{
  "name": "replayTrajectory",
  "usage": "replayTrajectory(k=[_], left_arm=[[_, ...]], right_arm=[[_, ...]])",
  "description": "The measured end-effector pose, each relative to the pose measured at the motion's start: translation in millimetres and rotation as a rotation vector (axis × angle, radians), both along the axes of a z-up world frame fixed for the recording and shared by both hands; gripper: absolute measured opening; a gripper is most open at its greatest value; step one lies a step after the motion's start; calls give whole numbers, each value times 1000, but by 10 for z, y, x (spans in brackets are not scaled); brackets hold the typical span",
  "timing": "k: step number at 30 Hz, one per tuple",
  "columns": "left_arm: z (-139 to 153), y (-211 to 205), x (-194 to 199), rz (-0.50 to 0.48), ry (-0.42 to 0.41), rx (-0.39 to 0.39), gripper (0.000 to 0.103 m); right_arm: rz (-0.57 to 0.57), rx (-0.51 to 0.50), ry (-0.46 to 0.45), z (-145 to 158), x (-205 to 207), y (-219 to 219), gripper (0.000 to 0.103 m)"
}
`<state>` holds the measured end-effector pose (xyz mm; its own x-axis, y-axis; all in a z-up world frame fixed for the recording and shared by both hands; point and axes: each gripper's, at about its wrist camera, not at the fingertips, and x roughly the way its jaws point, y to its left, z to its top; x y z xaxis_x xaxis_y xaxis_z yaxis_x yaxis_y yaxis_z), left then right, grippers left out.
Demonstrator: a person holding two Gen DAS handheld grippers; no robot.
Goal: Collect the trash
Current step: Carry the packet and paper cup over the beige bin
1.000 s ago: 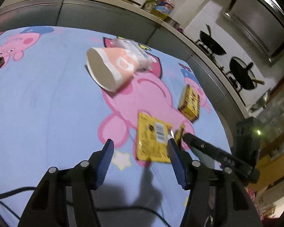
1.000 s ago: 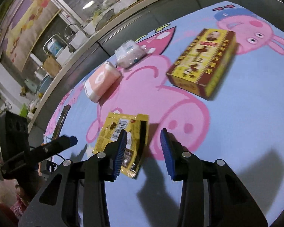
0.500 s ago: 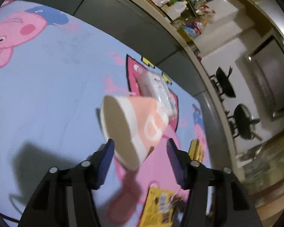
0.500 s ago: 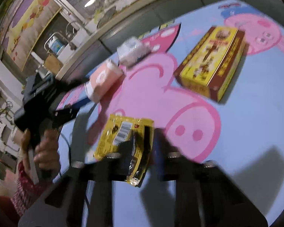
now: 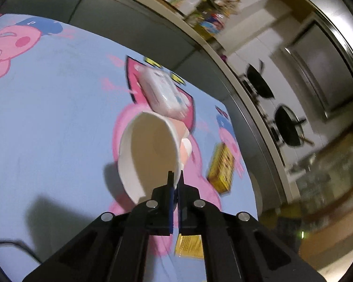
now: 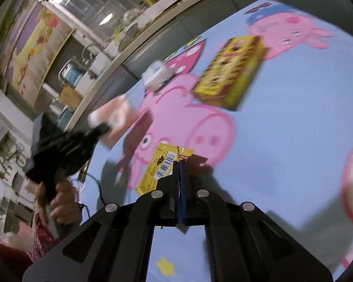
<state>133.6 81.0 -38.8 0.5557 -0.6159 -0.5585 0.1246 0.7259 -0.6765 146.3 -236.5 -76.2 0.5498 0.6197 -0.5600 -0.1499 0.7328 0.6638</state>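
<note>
Pinched by the left gripper (image 5: 175, 183) and right gripper (image 6: 179, 176), cup (image 5: 148, 155) rim and wrapper (image 6: 161, 166) are gripped; lifting clear of the cloth (image 5: 58, 117) is judged next.

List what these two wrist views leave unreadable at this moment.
- Right wrist view: print on the yellow box is smeared by motion blur.
- Right wrist view: the yellow wrapper is partly hidden behind the right gripper.
- Left wrist view: the paper cup covers part of the clear packet.
</note>
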Motion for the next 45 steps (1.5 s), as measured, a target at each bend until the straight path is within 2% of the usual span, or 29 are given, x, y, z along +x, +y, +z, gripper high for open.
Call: replayTrajectory(k=[7, 11, 15, 19, 25, 29, 33, 35, 37, 45], left_arm=[[42, -584, -552, -231, -28, 81, 2], [102, -1046, -632, -349, -49, 79, 2], [123, -1587, -636, -473, -56, 89, 2], [48, -2214, -661, -590, -49, 159, 2], [-187, -2911, -793, -723, 1, 286, 2], [-395, -3063, -849, -768, 57, 355, 3], [-407, -3068, -877, -772, 44, 381, 3], [-409, -3058, -851, -770, 54, 373, 3], [-422, -3043, -832, -770, 62, 365, 3], [-441, -3084, -822, -767, 69, 347, 3]], right_arm=[[-227, -7, 4, 0, -482, -907, 1], [-344, 22, 19, -52, -816, -1343, 1], [-411, 25, 12, -83, -1090, -1586, 1], [-463, 37, 7, -142, -1299, -1796, 1], [-523, 145, 45, -372, -1454, -2100, 3], [-524, 217, 66, -500, -1496, -2199, 5], [-510, 268, 90, -616, -1527, -2216, 7], [-495, 291, 99, -666, -1556, -2182, 16], [-481, 305, 85, -683, -1581, -2133, 18], [-417, 286, 61, -661, -1441, -1933, 20]])
